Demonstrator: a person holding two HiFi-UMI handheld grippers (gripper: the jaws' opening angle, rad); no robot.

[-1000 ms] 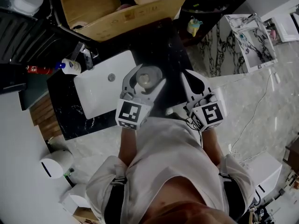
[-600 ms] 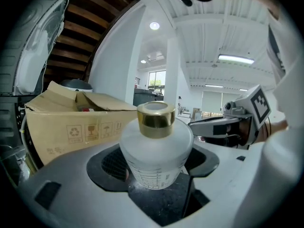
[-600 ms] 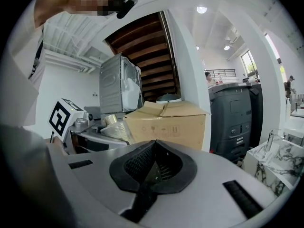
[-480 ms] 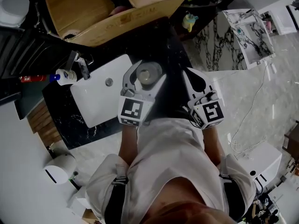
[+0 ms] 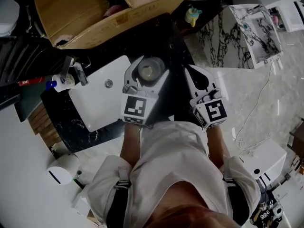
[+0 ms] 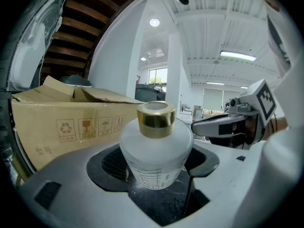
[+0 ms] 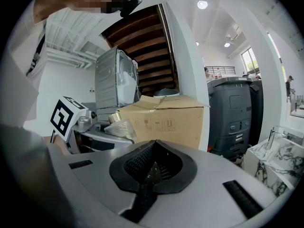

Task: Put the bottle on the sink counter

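Bottle [image 6: 156, 148] of frosted white glass with a gold cap [image 6: 156, 119] sits upright between the jaws of the left tool [image 5: 148, 74], which are clamped on its round body from both sides. From the head view it hangs over the dark marbled surface [image 5: 167, 42], just beside the right rim of the white sink [image 5: 95, 103] and about midway between the front and back edges. Under its base the left gripper view shows only black marbled stone (whether the base touches it or hovers above it cannot be told).

The right tool [image 7: 153, 163] has its jaws pressed together with nothing between them. It is held over the right edge of the surface, near the left tool but apart from it.

A large open cardboard box [image 5: 80, 13] stands along the back edge of the surface, behind the bottle. At the back left corner of the sink stands a faucet [image 5: 78, 74], and just beside it lies a soap bottle [image 5: 61, 82] with a blue cap, well apart from both tools.
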